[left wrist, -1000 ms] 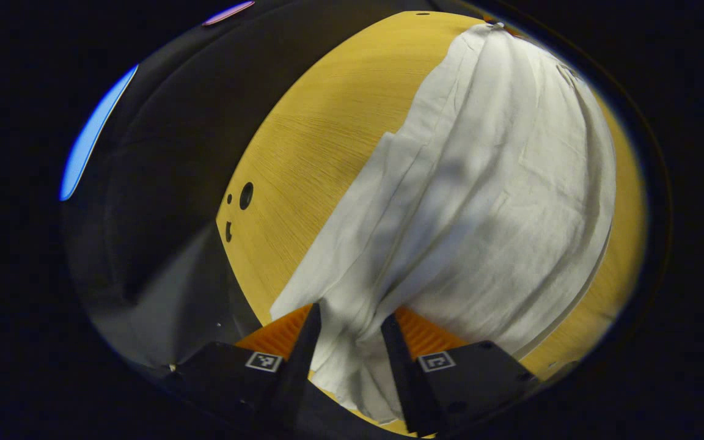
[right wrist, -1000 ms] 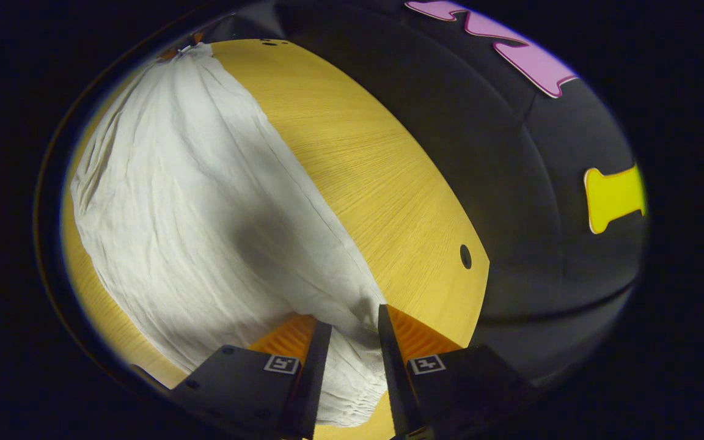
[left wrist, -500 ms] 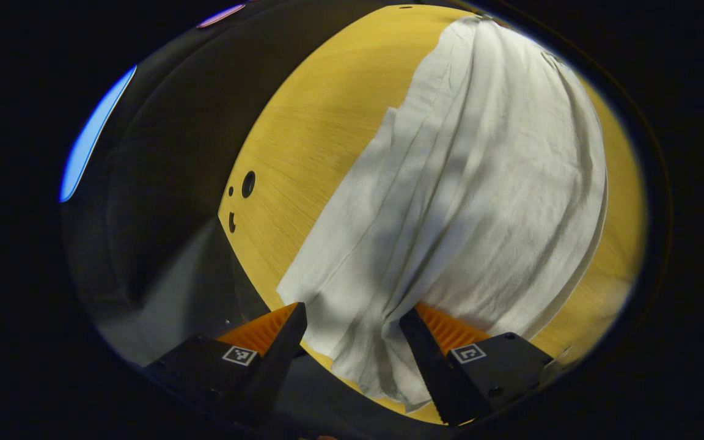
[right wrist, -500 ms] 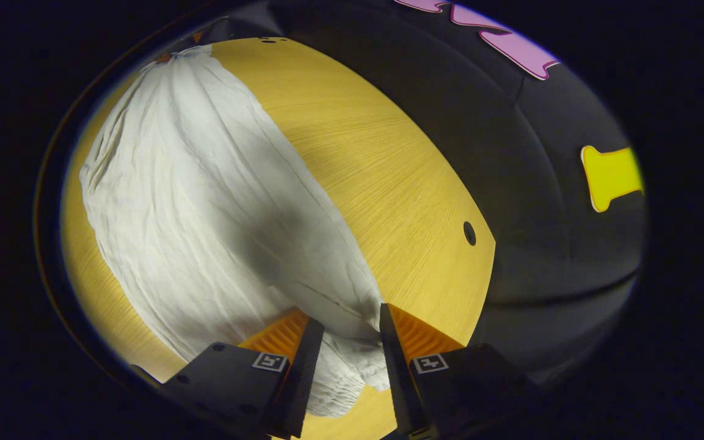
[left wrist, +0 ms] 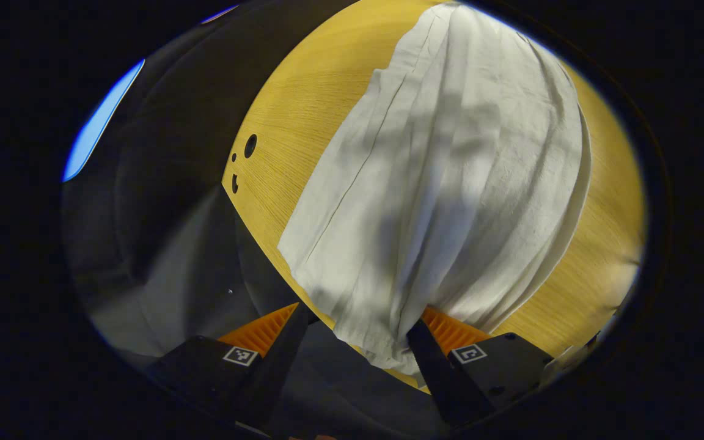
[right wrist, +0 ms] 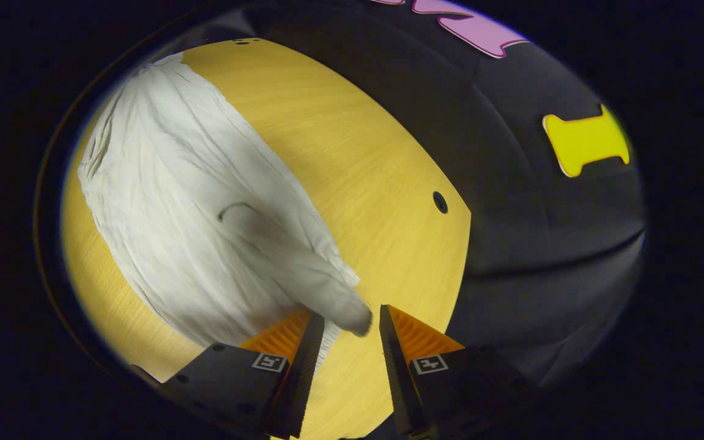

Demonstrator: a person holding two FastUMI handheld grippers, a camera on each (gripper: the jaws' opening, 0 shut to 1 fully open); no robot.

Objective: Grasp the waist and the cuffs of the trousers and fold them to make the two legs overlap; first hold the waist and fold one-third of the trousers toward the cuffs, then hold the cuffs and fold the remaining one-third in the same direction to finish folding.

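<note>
White trousers (left wrist: 450, 183) spread flat on yellow tabletop (right wrist: 352, 171), filling frame centre. Left gripper (left wrist: 358, 342) and right gripper (right wrist: 349, 342) fingers parted, gripping nothing. Legs seemingly overlapped; next, pinching waist.

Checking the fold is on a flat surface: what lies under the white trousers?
The white trousers lie on a yellow wooden table, bare around them. Whatever is directly beneath the cloth is covered and cannot be seen.
</note>
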